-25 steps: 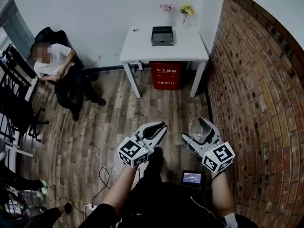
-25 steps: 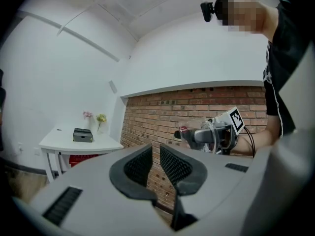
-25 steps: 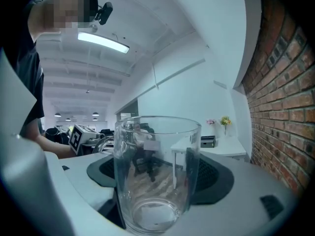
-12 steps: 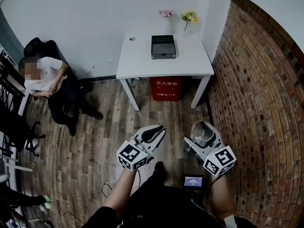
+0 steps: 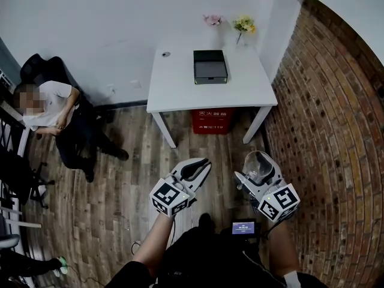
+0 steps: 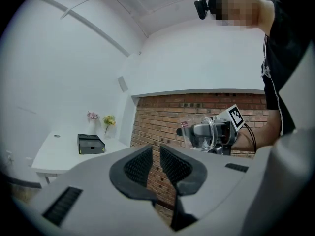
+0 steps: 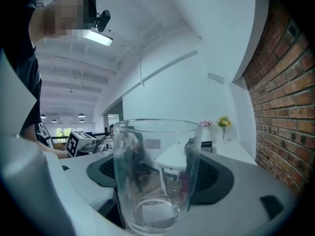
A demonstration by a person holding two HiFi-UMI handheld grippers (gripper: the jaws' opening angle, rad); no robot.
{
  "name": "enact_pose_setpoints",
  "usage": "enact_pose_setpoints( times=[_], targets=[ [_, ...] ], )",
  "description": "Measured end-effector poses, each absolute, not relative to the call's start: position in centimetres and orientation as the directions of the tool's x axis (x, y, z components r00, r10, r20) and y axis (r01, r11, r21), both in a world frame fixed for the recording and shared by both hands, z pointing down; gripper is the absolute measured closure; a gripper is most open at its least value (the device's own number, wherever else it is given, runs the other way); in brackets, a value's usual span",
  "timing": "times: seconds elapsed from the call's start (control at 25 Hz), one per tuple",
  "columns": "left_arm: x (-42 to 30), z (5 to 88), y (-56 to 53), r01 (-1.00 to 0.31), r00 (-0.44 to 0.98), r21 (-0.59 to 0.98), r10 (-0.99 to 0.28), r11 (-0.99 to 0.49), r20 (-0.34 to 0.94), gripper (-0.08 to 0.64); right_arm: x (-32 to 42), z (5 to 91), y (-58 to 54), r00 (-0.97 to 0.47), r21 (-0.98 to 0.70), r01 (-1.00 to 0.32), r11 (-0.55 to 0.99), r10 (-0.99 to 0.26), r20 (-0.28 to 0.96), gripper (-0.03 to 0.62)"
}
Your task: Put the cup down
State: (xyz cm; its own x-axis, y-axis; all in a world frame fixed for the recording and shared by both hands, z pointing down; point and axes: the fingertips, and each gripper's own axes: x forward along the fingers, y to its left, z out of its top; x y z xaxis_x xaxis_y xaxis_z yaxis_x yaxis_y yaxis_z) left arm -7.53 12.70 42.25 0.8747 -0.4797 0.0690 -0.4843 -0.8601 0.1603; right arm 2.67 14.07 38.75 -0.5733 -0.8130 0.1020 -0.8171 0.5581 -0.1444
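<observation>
The right gripper [image 7: 160,173] pinches a clear glass cup [image 7: 155,132] between its dark ribbed pads, one pad on each side of the wall. In the right gripper view the cup stands upright and fills the lower centre of the frame. It looks empty. In the head view this gripper sits at lower right, with the cup held in the air above the wood floor [image 5: 120,179] and nothing under its base. The left gripper [image 6: 155,163], at lower centre of the head view, has its jaws drawn almost together, with only a slit between the pads and nothing in it.

Further out, a white table [image 5: 180,83] stands at upper centre of the head view, well apart from both grippers. It carries a black box [image 5: 210,66], and two small bunches of flowers [image 5: 243,24] stand at its back edge. A red box [image 5: 211,120] sits under it, a brick wall [image 5: 336,131] runs down the right side, and a seated person [image 5: 51,110] is at the left edge.

The cup is not yet set down. I judge the table to be the likely place for it, and there is open floor to cross first. The glass wall is smooth, so a slackened pinch or a jolt on the way could let it slide out and break on the floor. Opening the jaws before the base rests flat could tip it. Setting it near the table edge or against the black box could knock it over.
</observation>
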Motion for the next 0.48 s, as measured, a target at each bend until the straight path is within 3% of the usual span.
enact_pose_setpoints(
  times=[0.48],
  targets=[
    [-7.3,42.4,8.0,-0.477,0.879,0.149,-0.472,-0.866,0.066,0.522,2.0,39.4,8.4,-0.598,-0.134,-0.801,0.584,-0.794,0.11,0.189]
  ],
)
